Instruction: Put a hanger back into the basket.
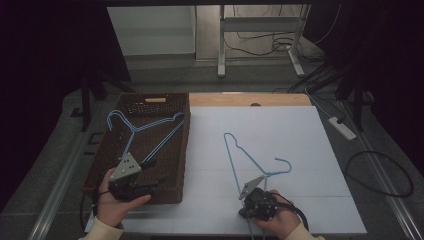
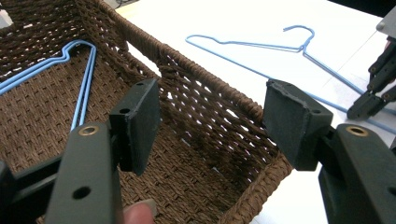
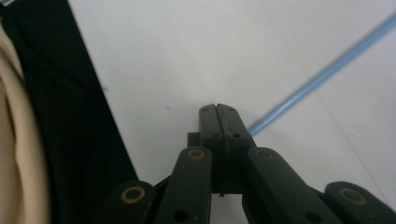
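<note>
A blue wire hanger (image 1: 233, 159) lies flat on the white sheet (image 1: 280, 135), hook to the right. My right gripper (image 1: 250, 207) rests at its near end with both jaws pressed together. In the right gripper view the gripper (image 3: 218, 109) is shut, and the hanger's wire (image 3: 322, 74) runs in under the right jaw's side, not into the seam. A second blue hanger (image 1: 132, 129) lies in the brown wicker basket (image 1: 186, 150). My left gripper (image 1: 154, 172) hovers over the basket's near right corner. Its jaws (image 2: 210, 116) stand wide open, with the basket wall (image 2: 187, 60) behind them untouched.
A bare wooden strip (image 1: 250, 100) shows behind the sheet. Off the table to the right, a power strip (image 1: 342, 127) and cables (image 1: 380, 175) lie on the floor, and desk legs (image 1: 221, 50) stand at the back. A cream sleeve (image 3: 18, 140) shows beside the table's near edge.
</note>
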The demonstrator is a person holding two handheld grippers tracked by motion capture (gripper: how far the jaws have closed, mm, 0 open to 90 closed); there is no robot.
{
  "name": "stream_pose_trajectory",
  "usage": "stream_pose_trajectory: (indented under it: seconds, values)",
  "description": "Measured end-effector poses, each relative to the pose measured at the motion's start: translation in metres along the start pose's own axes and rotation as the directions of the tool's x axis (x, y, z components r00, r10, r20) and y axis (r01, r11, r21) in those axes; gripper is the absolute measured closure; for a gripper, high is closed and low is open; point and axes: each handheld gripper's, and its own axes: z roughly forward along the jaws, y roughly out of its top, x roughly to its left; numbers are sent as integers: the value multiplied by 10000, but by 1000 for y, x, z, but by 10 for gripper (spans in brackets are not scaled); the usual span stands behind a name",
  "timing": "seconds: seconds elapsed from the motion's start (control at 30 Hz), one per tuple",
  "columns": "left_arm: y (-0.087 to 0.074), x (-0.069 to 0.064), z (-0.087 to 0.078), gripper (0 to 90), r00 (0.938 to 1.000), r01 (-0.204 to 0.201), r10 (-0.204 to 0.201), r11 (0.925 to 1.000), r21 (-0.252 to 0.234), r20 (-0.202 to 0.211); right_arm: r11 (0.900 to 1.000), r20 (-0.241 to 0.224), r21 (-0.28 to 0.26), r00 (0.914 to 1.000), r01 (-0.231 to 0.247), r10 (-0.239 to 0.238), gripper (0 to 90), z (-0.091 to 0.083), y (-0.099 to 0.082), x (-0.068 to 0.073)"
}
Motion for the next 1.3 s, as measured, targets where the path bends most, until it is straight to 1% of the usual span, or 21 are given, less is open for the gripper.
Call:
stream_pose_trajectory:
  seconds: [0.07,0.1,0.13,0.17,0.2,0.27,0.33,0.37,0.4,0.47,0.5,0.63,0.7,0.8,0.93,0.97,1.0,1.03,1.07,1.13,1.3]
  values:
    - [-1,0,1,365,10000,17,-16,10000,19,-6,9997,391,-58,9990,-227,229,900,-8,-5,-8]
    - [-1,1,1,364,10000,19,-19,10000,22,-6,9996,855,180,9962,-208,192,900,-9,-7,-11]
    - [-1,1,1,364,10000,21,-21,10000,19,-5,9996,855,180,9962,-208,192,900,-9,-7,-11]
    - [0,0,0,365,10000,28,-28,10000,9,6,9988,1221,428,9924,-235,181,900,-10,-10,-15]
    - [0,0,0,364,10000,10,-10,10000,-2,2,9985,470,56,9974,-549,546,900,-13,-16,-23]
    - [0,0,0,365,10000,27,-27,10000,-15,1,9954,732,-200,9928,-934,946,900,-19,-20,-31]
    - [0,0,0,364,10000,22,-22,10000,-20,-3,9946,758,-320,9920,-989,1011,900,-21,-21,-33]
    - [0,0,0,365,10000,22,-22,10000,-12,-2,9931,951,-388,9889,-1109,1141,900,-22,-21,-35]
    - [0,0,0,365,10000,15,-15,10000,-2,1,9911,1280,-391,9830,-1274,1315,900,-25,-24,-39]
    - [0,0,1,364,10000,10,-10,10000,14,13,9900,1327,-397,9813,-1353,1394,900,-25,-25,-41]
    - [0,0,2,365,10000,7,-7,10000,33,19,9882,1434,-298,9778,-1500,1527,900,-25,-29,-44]
    - [0,-1,2,365,10000,-12,12,10000,48,40,9878,1371,-257,9783,-1533,1554,900,-24,-30,-44]
    - [0,-1,2,364,10000,-11,10,10000,43,39,9905,1580,-24,9780,-1373,1359,900,-23,-28,-42]
    - [-1,-1,2,365,10000,6,-6,10000,42,29,9904,1742,44,9754,-1381,1352,900,-24,-28,-44]
    - [-1,0,2,365,10000,9,-9,10000,44,31,9864,2034,32,9659,-1646,1606,900,-29,-34,-55]
    - [-1,0,2,365,10000,12,-12,10000,44,31,9844,2140,31,9618,-1757,1710,900,-32,-37,-62]
    - [-1,0,2,365,10000,12,-12,10000,44,31,9844,2140,31,9618,-1757,1710,900,-32,-37,-62]
    - [-1,0,2,365,10000,18,-18,10000,42,28,9830,2207,-24,9587,-1833,1793,900,-34,-40,-67]
    - [-1,0,2,365,10000,23,-23,10000,38,24,9792,2313,-89,9523,-2027,1992,900,-37,-43,-75]
    - [-1,0,3,365,10000,34,-34,10000,55,20,9756,2328,-217,9479,-2187,2176,900,-39,-46,-82]
    - [-1,0,4,365,10000,24,-25,10000,85,32,9735,2346,-380,9450,-2253,2279,900,-39,-46,-87]
